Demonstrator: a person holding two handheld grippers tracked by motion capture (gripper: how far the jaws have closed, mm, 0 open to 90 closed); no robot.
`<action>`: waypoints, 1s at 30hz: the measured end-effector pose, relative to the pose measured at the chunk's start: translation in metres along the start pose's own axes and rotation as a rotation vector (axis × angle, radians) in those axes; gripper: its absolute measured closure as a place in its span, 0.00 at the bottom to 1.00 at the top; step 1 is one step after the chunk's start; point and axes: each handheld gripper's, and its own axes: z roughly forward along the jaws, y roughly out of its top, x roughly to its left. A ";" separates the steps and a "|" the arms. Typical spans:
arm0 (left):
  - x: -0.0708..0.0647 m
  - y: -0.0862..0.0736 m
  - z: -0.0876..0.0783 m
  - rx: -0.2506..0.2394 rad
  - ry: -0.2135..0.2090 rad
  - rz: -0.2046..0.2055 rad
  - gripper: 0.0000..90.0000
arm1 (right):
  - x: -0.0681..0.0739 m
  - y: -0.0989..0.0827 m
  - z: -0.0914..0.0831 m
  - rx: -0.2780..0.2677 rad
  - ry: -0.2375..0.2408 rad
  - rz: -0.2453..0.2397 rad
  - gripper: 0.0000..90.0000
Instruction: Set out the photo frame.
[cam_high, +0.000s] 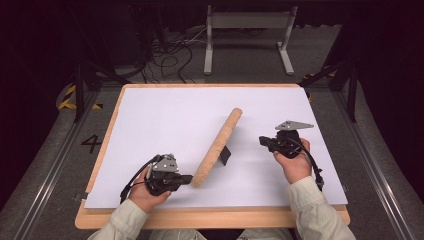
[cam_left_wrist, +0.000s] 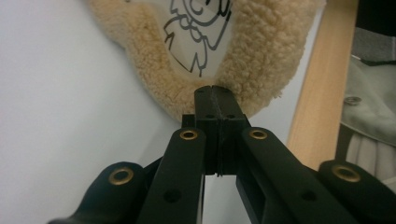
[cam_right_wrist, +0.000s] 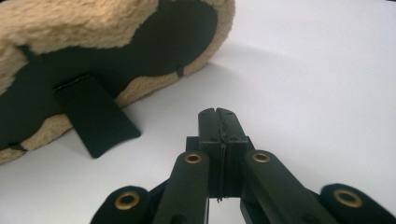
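My left gripper (cam_high: 186, 179), jaws closed and empty, has its tips touching the fleecy picture frame (cam_high: 218, 146). My right gripper (cam_high: 263, 141), closed on nothing, sits apart behind the frame's black stand (cam_high: 226, 155).

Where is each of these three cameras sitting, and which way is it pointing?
High view: above the person's side, looking forward and down on the white table; forearms, hands and both hand-held grippers show.
Left gripper view: rides the left hand-held gripper, facing the fleecy picture frame's drawing side; its shut black jaws show.
Right gripper view: rides the right hand-held gripper, facing the frame's black back and stand; its shut jaws show.
Shared: all show the frame.
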 end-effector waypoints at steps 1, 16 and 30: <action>-0.002 0.002 0.002 0.003 -0.011 0.008 1.00 | 0.001 0.000 -0.003 0.001 0.000 -0.013 1.00; -0.024 0.018 0.024 0.020 -0.106 0.065 1.00 | 0.011 -0.001 -0.031 0.028 0.003 -0.100 0.95; -0.040 0.036 0.050 0.036 -0.165 0.117 1.00 | 0.018 -0.009 -0.042 0.034 0.026 -0.093 0.94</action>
